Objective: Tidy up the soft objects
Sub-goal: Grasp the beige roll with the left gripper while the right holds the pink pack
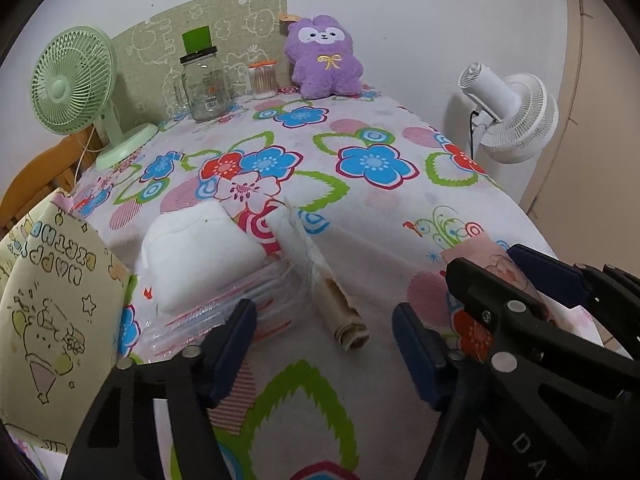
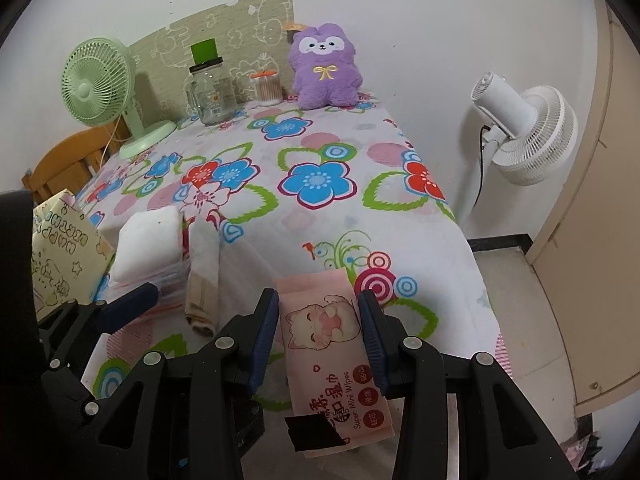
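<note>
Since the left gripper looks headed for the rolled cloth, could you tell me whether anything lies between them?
Nothing visible does. The left gripper is open with only bare floral tablecloth before the rolled cloth; the white pad sits off to its side.

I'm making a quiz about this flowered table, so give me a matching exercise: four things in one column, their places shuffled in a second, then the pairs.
1. purple plush bear
2. pink wet-wipes pack
3. mint green desk fan
4. white floor fan

A. far left corner of table
B. off the table, right side
C. against the back wall
D. between the right gripper pads

Pairs: 1-C, 2-D, 3-A, 4-B
</note>
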Demonstrator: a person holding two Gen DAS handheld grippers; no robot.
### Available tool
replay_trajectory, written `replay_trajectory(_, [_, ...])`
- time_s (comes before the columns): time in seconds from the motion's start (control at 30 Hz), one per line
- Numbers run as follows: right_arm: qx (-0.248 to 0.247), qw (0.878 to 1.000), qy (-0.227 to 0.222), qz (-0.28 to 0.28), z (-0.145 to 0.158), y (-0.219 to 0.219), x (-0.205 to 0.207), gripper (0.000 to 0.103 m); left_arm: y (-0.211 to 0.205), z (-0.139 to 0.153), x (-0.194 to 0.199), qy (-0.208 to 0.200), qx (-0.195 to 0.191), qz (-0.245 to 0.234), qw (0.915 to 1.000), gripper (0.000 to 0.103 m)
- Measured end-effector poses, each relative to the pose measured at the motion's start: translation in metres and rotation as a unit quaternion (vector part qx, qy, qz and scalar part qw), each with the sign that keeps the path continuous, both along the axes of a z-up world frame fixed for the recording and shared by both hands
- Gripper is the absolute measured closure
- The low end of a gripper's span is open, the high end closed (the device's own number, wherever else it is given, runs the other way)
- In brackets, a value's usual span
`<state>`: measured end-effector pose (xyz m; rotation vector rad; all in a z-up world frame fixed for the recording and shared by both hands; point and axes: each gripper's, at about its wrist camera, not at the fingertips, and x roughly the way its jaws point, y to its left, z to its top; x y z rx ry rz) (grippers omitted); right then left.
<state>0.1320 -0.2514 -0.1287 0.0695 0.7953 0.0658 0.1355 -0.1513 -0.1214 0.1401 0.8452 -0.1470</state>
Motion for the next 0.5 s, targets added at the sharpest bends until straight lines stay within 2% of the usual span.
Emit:
replay_trajectory(0.1, [0.004,1.000,0.000,0.001,-0.0002,-0.0019,0.0043,0.059,-0.0021,0.0006,0.0029,0.000,-0.001,0.000,1.0000,0.045])
replay_trajectory(0.43, [0.007,1.000,0.001,0.002,-0.0004,-0.0033,0.0085,0.059,-0.0044,0.0029,0.0038,-0.003,0.000,-0.001,1.0000,0.086])
replay_trajectory(0.5, [0.008,1.000,0.000,0.001,0.0001,-0.0038,0.0075,0.059,-0.0054,0.0053,0.0009,-0.007,-0.001,-0.005,1.0000,0.091])
